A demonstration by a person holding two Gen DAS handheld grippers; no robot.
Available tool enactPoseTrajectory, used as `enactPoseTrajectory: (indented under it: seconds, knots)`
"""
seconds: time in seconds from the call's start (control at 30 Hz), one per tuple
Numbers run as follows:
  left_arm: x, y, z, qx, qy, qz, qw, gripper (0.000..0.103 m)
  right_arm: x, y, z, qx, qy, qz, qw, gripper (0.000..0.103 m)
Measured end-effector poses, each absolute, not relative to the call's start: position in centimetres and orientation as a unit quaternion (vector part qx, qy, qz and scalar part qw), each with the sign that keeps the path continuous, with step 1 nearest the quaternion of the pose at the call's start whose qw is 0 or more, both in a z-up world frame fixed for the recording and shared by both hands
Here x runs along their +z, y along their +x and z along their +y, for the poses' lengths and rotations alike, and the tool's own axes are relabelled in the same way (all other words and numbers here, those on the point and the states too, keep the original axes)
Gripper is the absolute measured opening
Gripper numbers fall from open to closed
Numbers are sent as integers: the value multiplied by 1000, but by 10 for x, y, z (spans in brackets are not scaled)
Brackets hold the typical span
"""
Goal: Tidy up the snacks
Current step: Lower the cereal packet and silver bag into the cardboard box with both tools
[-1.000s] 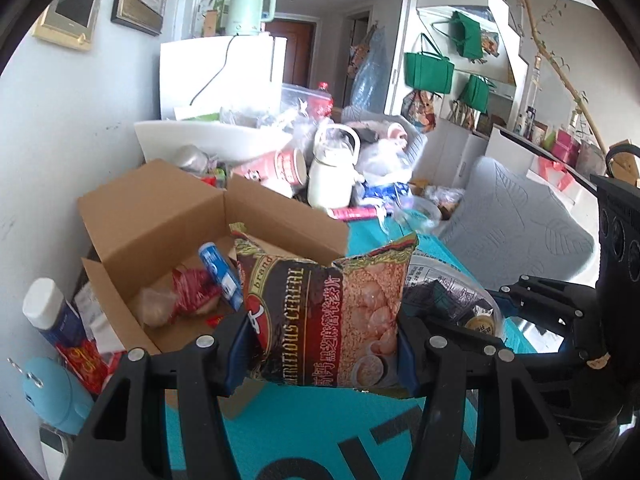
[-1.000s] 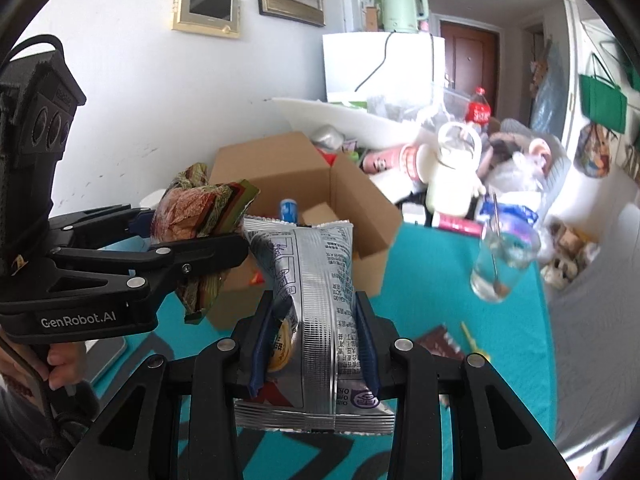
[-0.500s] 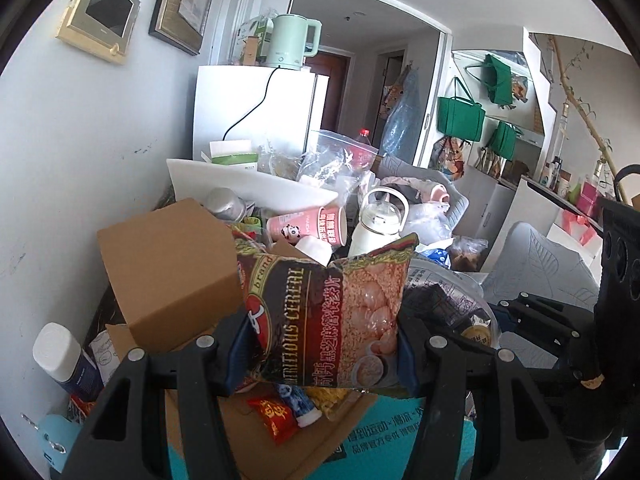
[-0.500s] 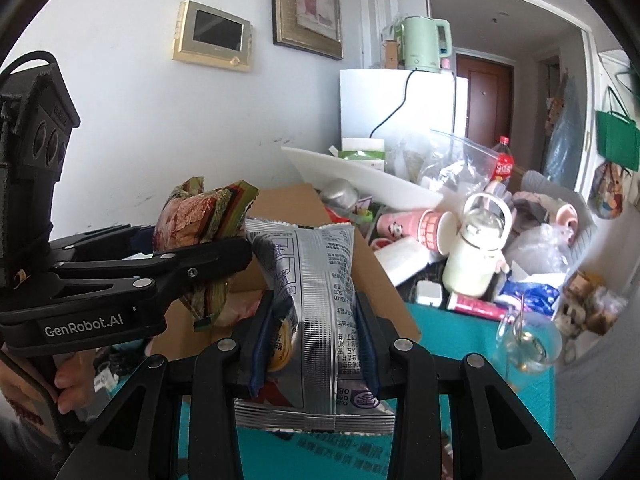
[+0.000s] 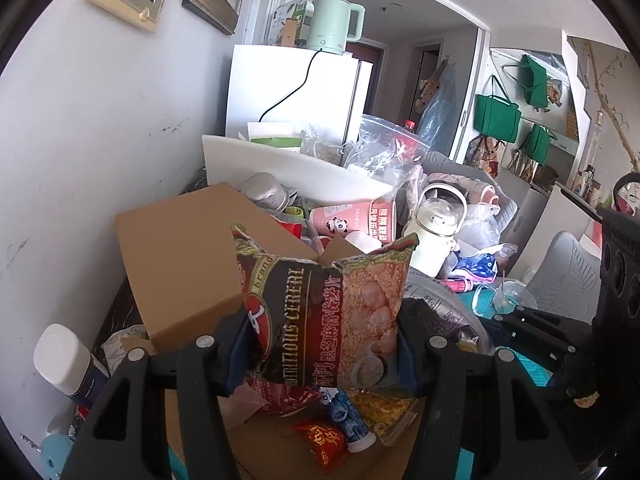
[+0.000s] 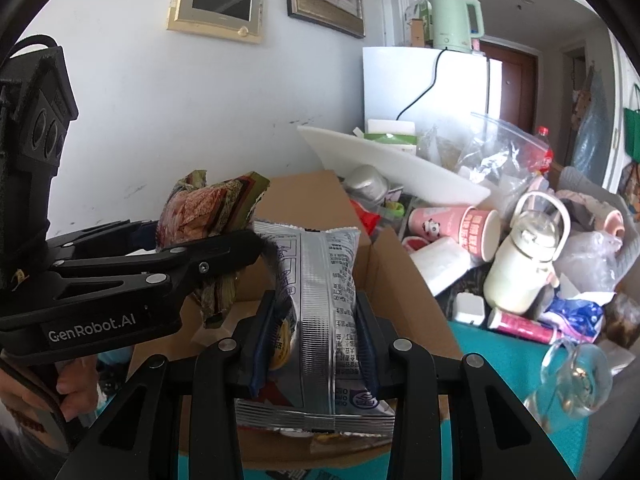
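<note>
While poised above the open brown cardboard box (image 5: pixel 180 264): left claw (image 5: pixel 320 344) clamped on dark red cereal bag (image 5: pixel 324 312), right claw (image 6: pixel 316 340) clamped on silver foil snack packet (image 6: pixel 324 304).

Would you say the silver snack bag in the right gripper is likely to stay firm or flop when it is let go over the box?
The silver snack bag looks puffed and probably light, standing upright between the right gripper pads. Its foil looks smooth, so possibly slippery. Released, it would likely topple into the cardboard box rather than stand.
</note>
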State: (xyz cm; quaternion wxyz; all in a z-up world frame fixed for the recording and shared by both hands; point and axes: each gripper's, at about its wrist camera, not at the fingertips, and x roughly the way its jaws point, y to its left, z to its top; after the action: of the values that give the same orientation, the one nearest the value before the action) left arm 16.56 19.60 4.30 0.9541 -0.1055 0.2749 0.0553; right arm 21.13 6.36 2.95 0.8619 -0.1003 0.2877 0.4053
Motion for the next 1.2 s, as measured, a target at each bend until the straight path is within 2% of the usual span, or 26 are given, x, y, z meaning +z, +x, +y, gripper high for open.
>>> enactPoseTrajectory:
  seconds: [0.83, 1.2]
  knots:
    - [-28, 215, 191, 104, -51, 416, 902, 57, -31, 244, 77, 374, -126, 370, 841, 36]
    - [-56, 233, 194, 100, -65, 482, 868, 58, -50, 245, 85, 349, -173, 386, 837, 37]
